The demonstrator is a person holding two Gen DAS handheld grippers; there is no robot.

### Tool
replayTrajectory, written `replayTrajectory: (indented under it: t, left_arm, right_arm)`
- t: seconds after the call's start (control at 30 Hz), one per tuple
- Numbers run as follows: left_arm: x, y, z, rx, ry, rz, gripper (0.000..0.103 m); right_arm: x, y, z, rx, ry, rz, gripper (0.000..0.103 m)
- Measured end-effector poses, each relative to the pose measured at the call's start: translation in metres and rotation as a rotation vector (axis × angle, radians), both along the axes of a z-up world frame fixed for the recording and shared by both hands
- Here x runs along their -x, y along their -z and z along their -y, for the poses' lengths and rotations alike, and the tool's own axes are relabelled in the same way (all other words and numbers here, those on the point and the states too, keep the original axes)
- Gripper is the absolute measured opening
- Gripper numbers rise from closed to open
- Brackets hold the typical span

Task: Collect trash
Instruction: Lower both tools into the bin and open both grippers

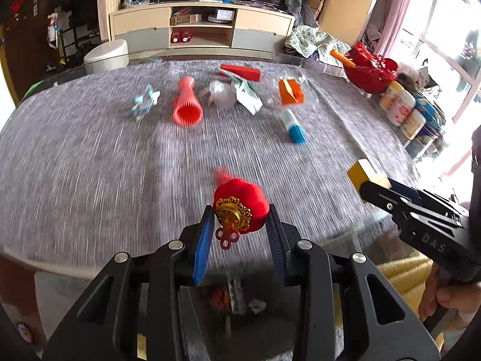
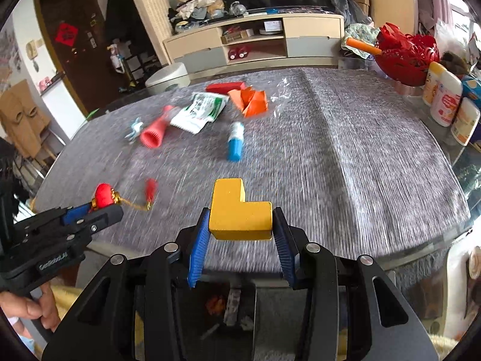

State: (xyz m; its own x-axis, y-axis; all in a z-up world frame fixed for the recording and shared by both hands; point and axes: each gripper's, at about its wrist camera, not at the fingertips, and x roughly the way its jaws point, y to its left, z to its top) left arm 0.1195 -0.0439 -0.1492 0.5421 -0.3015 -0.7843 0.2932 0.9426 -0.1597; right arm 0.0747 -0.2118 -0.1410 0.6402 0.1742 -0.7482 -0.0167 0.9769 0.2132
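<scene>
My left gripper (image 1: 240,219) is shut on a red lantern ornament (image 1: 240,198) with a gold cap, held above the near part of the grey table mat (image 1: 120,180). From the right wrist view the ornament (image 2: 103,195) trails a gold cord and a red tassel (image 2: 151,188). My right gripper (image 2: 242,219) is shut on a yellow L-shaped block (image 2: 237,210); it appears in the left wrist view as well, the right gripper (image 1: 368,177) at the right. Both hang near the table's front edge. Farther back lie a coral ribbed cone (image 1: 187,105), a green-white packet (image 1: 246,91), an orange paper box (image 1: 290,90) and a blue-white tube (image 1: 293,126).
A red box (image 1: 240,72) and a small pale blue figure (image 1: 145,100) also lie at the back. A red basket (image 1: 369,66) and several bottles (image 1: 402,108) line the right edge. Below the near edge, a bin with scraps (image 1: 234,297) shows between my fingers.
</scene>
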Motion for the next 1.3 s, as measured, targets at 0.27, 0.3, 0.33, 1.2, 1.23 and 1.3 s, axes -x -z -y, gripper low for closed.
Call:
replayTrajectory:
  t: [0.27, 0.3, 0.33, 1.2, 1.23, 1.3]
  left_arm:
    - [0.069, 0.012, -0.012, 0.012, 0.015, -0.027, 0.033]
    - [0.074, 0.014, -0.013, 0.012, 0.016, -0.032, 0.033]
    - [0.078, 0.016, -0.015, 0.01, 0.018, -0.036, 0.033]
    - [0.108, 0.134, -0.01, -0.02, 0.053, -0.336, 0.033]
    - [0.108, 0.136, -0.01, -0.019, 0.052, -0.339, 0.033]
    - [0.107, 0.138, -0.01, -0.016, 0.048, -0.346, 0.033]
  right_arm:
    - [0.045, 0.014, -0.029, 0.013, -0.08, -0.04, 0.042]
    - [0.051, 0.017, -0.033, 0.012, -0.086, -0.045, 0.042]
    - [0.054, 0.019, -0.036, 0.011, -0.093, -0.05, 0.042]
    - [0.062, 0.128, -0.055, -0.061, -0.107, -0.345, 0.042]
    - [0.061, 0.129, -0.055, -0.059, -0.106, -0.348, 0.042]
    - [0.058, 0.132, -0.056, -0.056, -0.104, -0.356, 0.043]
